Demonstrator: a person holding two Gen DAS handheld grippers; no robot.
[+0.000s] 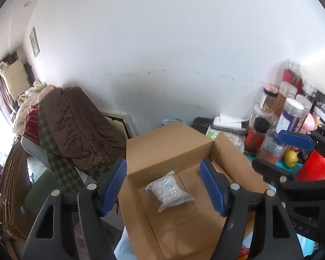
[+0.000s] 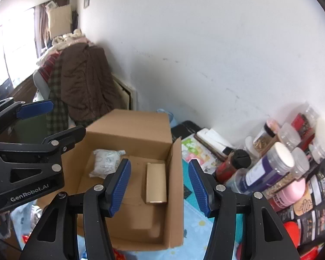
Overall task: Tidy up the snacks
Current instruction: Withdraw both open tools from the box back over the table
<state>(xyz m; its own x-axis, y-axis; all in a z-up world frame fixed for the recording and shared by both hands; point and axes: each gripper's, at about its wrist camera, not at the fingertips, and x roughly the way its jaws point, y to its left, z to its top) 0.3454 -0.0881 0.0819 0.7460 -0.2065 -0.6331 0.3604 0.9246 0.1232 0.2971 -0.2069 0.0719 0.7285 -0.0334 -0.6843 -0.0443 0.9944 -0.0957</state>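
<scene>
Left tongs [image 1: 163, 186]: jaws apart, empty, above the box.
Right tongs [image 2: 160, 187]: jaws apart, nothing between them.
Box [image 1: 169, 145]: open cardboard, on the table.
Done: white packet [image 1: 169, 191] and tan carton [image 2: 156, 183] lie inside, well apart.
Left: jars [image 2: 270, 169] and pouches [image 2: 312, 208] crowd the right side, seemingly unsorted.
Table [image 2: 197, 227]: blue flowered cloth.
Room: white scuffed wall [image 1: 162, 43], clothes heap [image 1: 75, 125], bright window.

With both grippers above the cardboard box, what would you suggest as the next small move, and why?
Probably swing the right gripper toward the jars and packets to its right for another snack. Both it and the left gripper are open and empty, and the cardboard box holds only a white packet and a small gold box.
</scene>
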